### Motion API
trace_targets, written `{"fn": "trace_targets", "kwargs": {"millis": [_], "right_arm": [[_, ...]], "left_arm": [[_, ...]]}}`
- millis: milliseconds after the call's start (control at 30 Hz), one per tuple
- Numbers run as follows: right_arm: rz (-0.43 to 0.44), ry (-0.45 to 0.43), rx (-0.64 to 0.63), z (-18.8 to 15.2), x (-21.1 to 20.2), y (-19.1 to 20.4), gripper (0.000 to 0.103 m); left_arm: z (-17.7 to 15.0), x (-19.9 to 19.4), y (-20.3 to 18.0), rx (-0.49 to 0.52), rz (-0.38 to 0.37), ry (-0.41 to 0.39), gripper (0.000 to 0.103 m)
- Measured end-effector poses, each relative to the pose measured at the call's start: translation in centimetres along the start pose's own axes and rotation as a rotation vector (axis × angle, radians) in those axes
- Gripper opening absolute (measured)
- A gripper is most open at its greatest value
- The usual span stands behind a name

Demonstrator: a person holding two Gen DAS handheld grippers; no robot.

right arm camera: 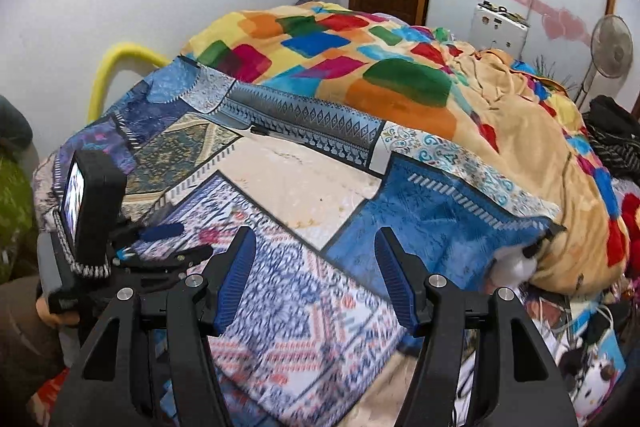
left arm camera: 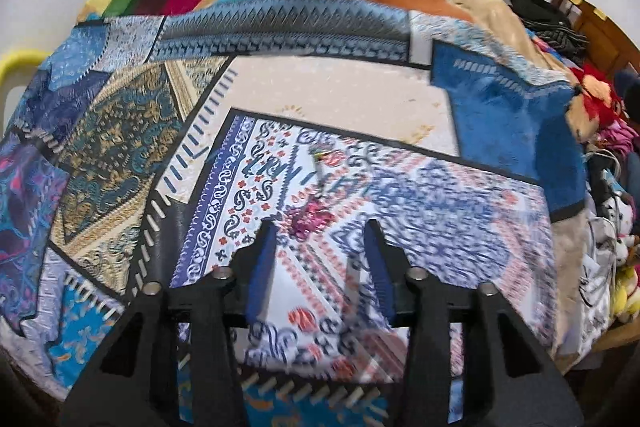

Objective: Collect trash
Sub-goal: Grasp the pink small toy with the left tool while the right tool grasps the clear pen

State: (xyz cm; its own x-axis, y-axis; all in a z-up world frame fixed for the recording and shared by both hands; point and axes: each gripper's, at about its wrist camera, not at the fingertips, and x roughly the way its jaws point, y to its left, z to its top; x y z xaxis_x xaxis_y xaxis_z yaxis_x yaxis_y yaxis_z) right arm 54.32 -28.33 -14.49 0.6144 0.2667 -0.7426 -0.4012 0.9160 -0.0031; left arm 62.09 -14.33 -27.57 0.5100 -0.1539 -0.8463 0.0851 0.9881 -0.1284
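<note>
L claw (left arm camera: 320, 227) released, hovering over patchwork bedsheet (left arm camera: 340, 95); crumpled pink wrapper (left arm camera: 312, 219) lies on sheet just ahead, btwn fingertips. R claw (right arm camera: 316, 235) released, nothing held, above same sheet. Multicolour blanket (right arm camera: 360, 67) heaped behind.

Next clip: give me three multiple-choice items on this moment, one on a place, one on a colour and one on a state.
1. Where is the pink wrapper?
A. On the bed sheet, just ahead of the left gripper
B. On the floor
C. On the wall

2. What colour is the curved tube at the bed's far corner?
A. Red
B. Yellow
C. Black

3. How do the jaws of the right gripper stand?
A. Shut on a pen
B. Shut on nothing
C. Open, holding nothing

Answers:
1. A, the left wrist view shows it on the sheet between the jaw tips.
2. B, it is plainly yellow against the white wall.
3. C, only sheet shows in the wide gap.
</note>
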Motion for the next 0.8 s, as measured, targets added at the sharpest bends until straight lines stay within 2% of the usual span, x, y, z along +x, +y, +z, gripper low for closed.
{"fn": "trace_targets", "kwargs": {"millis": [67,167,267,400,567,667,700,767,800], "right_arm": [[0.022,0.003,-0.001,0.4,1.2,-0.1,0.058],[0.052,-0.009,0.021,0.7,2.5,-0.3,0.058],[0.095,-0.014,0.044,0.9,4.0,-0.5,0.058],[0.122,-0.006,0.04,1.8,6.4,-0.5,0.058],[0.165,-0.001,-0.064,4.8,9.8,0.6,0.058],[0.176,0.001,-0.161,7.2,12.7,1.9,0.058],[0.173,0.006,-0.189,7.8,13.8,2.4,0.056],[0.182,0.035,-0.252,9.2,16.4,3.6,0.038],[0.187,0.056,-0.276,9.8,17.7,4.1,0.035]], "left_arm": [[-0.3,0.6,0.1,0.003,0.005,-0.012,0.034],[-0.7,0.9,-0.6,0.049,0.035,-0.059,0.033],[-0.5,1.1,-1.1,0.092,0.047,-0.075,0.021],[-0.5,0.9,-0.7,0.108,0.026,-0.082,0.02],[1.4,-1.5,2.3,0.028,-0.031,-0.15,0.018],[2.6,-3.5,5.0,-0.044,-0.02,-0.213,0.018],[3.0,-4.1,6.1,-0.069,-0.015,-0.236,0.018],[3.4,-5.0,8.0,-0.108,-0.004,-0.266,0.018],[3.5,-5.3,8.9,-0.122,0.014,-0.281,0.018]]}}
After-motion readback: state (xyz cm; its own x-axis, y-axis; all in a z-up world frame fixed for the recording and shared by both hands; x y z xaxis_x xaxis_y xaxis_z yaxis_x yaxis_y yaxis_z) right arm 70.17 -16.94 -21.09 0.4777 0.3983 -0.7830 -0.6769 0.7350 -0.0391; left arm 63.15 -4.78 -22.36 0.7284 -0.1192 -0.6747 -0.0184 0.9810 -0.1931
